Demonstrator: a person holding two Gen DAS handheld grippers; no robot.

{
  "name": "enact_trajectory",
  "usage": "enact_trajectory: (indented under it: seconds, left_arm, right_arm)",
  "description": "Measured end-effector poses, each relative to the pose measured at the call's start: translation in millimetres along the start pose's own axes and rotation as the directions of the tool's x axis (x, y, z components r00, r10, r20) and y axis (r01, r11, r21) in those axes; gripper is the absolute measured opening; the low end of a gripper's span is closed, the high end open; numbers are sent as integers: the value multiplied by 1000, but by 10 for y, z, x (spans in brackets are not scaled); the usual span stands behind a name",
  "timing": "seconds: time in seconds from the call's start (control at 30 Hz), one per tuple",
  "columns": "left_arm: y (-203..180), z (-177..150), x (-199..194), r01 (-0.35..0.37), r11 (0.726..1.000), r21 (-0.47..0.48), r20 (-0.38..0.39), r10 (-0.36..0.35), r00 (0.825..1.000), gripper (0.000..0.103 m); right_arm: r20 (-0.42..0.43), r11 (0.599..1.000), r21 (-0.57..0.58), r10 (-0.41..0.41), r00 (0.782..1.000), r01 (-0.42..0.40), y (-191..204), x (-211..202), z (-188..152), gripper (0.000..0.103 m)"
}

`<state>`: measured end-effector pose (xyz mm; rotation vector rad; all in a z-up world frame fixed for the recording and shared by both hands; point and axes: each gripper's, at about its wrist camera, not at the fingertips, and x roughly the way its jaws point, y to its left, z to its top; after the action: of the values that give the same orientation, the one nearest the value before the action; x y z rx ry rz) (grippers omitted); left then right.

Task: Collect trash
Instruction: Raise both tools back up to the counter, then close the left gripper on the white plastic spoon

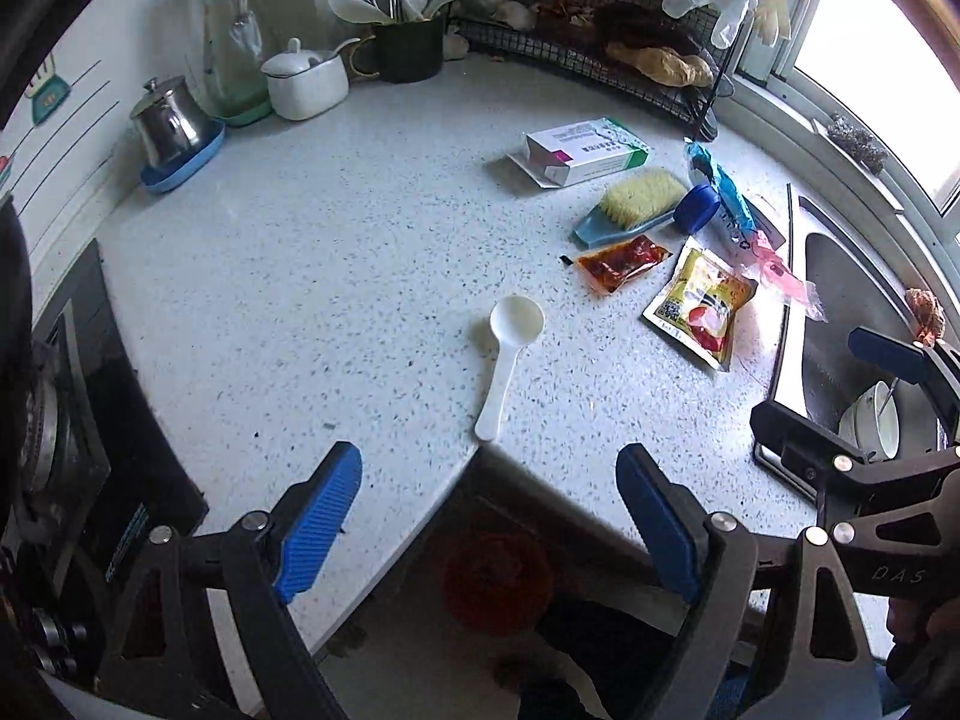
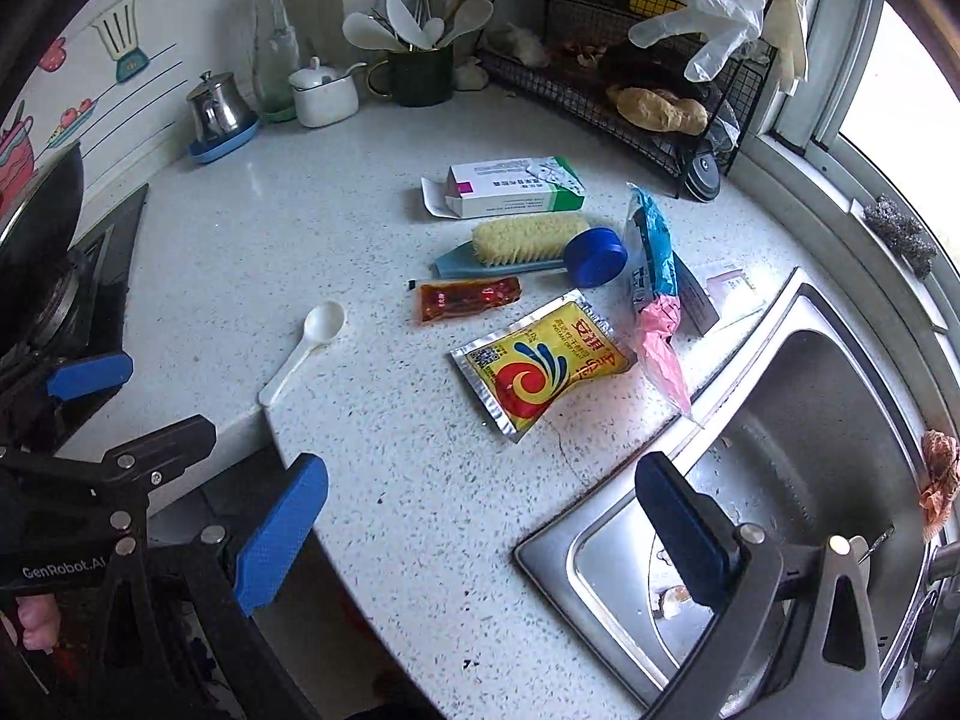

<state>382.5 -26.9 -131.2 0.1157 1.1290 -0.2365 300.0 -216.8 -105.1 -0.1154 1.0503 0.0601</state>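
Observation:
Trash lies on the speckled counter (image 1: 300,276): a white plastic spoon (image 1: 510,354) (image 2: 300,348), a red sauce packet (image 1: 621,258) (image 2: 468,298), a yellow foil packet (image 1: 699,300) (image 2: 540,363), an open white and green box (image 1: 582,151) (image 2: 510,187), a blue and pink wrapper (image 1: 738,210) (image 2: 654,276) and a blue cap (image 1: 697,207) (image 2: 596,257). My left gripper (image 1: 489,528) is open and empty at the counter's front edge, just short of the spoon. My right gripper (image 2: 480,534) is open and empty over the counter by the sink, short of the yellow packet.
A yellow-bristled brush (image 2: 516,246) lies among the trash. A steel sink (image 2: 780,450) is on the right, a stove (image 2: 66,312) on the left. A steel pot (image 1: 168,120), a jar, a utensil cup (image 1: 408,48) and a wire rack (image 2: 630,96) line the back. A red bin (image 1: 498,582) stands below.

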Motion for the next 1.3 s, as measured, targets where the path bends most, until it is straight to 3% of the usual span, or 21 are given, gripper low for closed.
enact_trajectory:
  seconds: [0.33,0.47,0.57,0.73,0.8,0.83,1.0,1.1,1.3]
  left_arm:
    - [-24,368,716,36,999,36,-108,-32,994,86]
    - [-37,436,916,39,998,45,-130,-32,991,85]
    - [-64,471,948,17,998,65,-113,-9,993,79]
    - [-145,519,931,19,995,102,-124,-7,992,57]
    - [-198,548,913,15,993,116,-124,0,992,32]
    - [-204,556,905,20,994,106,-124,-7,992,26]
    - [-237,562,898,49,997,64,-130,-40,991,26]
    - [-215,573,860,105,995,3,-132,-103,986,26]
    - [-273,724,720,94,996,-10,-79,-94,992,26]
  right_arm:
    - [-87,998,-1,-55,995,55,-183,499,245,103]
    - [-109,997,1,-75,991,76,-265,610,267,103]
    - [-124,997,11,-71,990,73,-297,647,268,103]
    - [-131,998,24,-63,989,66,-334,658,296,103]
    - [-129,998,32,-56,990,60,-350,642,310,103]
    - [-127,998,34,-55,990,60,-359,633,308,103]
    - [-125,998,34,-43,991,48,-384,605,327,103]
    - [-120,999,43,-21,993,27,-393,575,369,103]
    - [-70,1000,24,3,998,-1,-469,420,576,103]
